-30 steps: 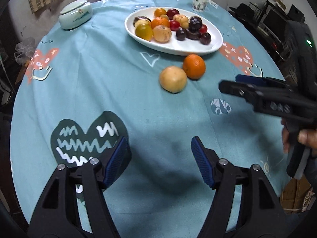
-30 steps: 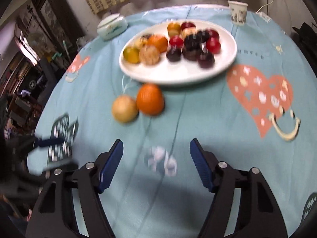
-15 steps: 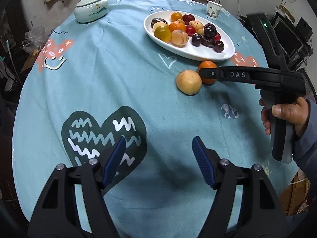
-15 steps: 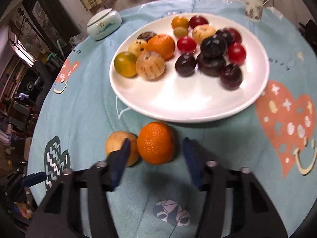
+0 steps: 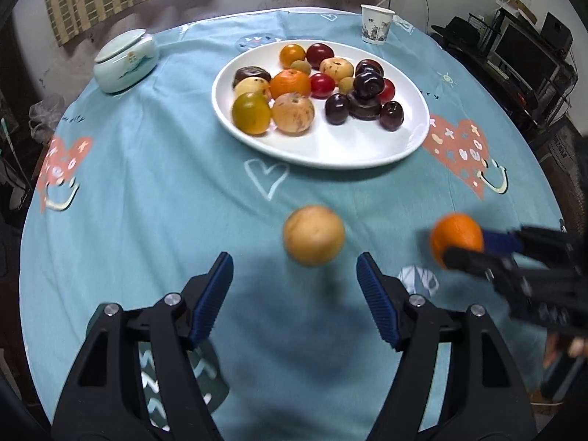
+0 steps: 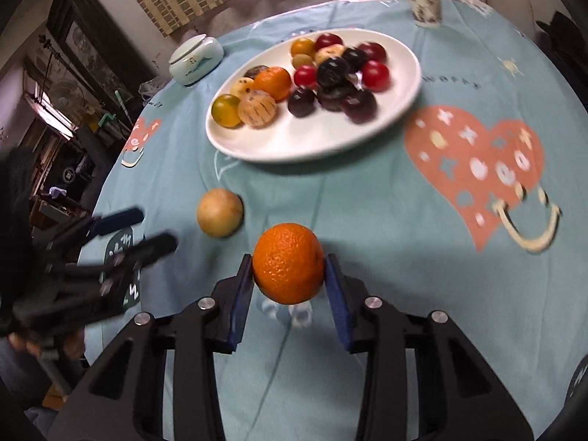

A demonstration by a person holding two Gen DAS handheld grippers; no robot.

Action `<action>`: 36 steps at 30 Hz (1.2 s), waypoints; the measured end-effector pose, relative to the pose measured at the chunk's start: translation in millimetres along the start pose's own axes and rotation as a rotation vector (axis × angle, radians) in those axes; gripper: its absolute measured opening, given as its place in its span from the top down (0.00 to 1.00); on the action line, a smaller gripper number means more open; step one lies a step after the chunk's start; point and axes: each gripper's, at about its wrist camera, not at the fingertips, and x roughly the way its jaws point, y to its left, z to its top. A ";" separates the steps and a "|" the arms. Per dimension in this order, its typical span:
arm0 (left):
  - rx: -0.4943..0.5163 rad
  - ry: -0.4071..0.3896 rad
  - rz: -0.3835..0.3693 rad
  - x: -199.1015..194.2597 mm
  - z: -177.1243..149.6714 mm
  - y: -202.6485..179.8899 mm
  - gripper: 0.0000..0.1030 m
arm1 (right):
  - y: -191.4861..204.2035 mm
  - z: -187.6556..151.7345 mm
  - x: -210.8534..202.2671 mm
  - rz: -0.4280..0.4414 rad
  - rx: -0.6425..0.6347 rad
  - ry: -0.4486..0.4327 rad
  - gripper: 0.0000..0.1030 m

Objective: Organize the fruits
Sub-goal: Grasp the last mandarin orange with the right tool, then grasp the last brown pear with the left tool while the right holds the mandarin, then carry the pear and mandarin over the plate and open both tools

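Observation:
An orange (image 6: 288, 262) sits between the blue pads of my right gripper (image 6: 288, 261), whose jaws are closing and press on both its sides. In the left wrist view the same orange (image 5: 455, 237) shows at the right, in the right gripper (image 5: 466, 246). A round tan fruit (image 5: 313, 235) lies on the blue cloth just ahead of my left gripper (image 5: 294, 257), which is open and holds nothing. The right wrist view shows the tan fruit (image 6: 219, 212) with the left gripper (image 6: 154, 226) to its left. A white oval plate (image 5: 330, 158) beyond holds several fruits.
A paper cup (image 5: 375, 24) stands at the table's far edge and a lidded pale green ceramic bowl (image 5: 125, 62) at the far left. The round table's cloth has heart prints. Dark furniture and electronics stand past the right edge.
My right gripper has closed on the orange and drawn it away from the tan fruit. My left gripper has come up close to the tan fruit, still open.

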 end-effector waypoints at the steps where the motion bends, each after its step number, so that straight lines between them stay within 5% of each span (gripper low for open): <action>1: 0.004 0.001 -0.001 4.6 3.8 -2.3 0.31 | -2.7 -5.6 -2.2 -0.005 0.008 0.002 0.62; 8: 0.030 0.045 0.007 35.3 18.5 -11.1 0.31 | -7.8 -18.5 -7.2 -0.004 0.019 0.011 0.62; 9: 0.033 0.054 0.009 38.6 18.8 -11.4 0.36 | -6.9 -18.6 -6.2 -0.003 0.015 0.014 0.62; 10: 0.041 0.064 0.002 41.8 18.7 -12.1 0.51 | -6.5 -18.4 -5.7 -0.002 0.014 0.015 0.62; 11: 0.049 0.074 -0.010 44.2 17.9 -13.0 0.54 | -5.5 -17.8 -4.6 0.002 0.012 0.016 0.62; 36: 0.095 -0.055 0.016 -47.1 -17.1 -26.1 0.55 | 43.3 -61.9 -3.2 0.027 -0.101 0.072 0.62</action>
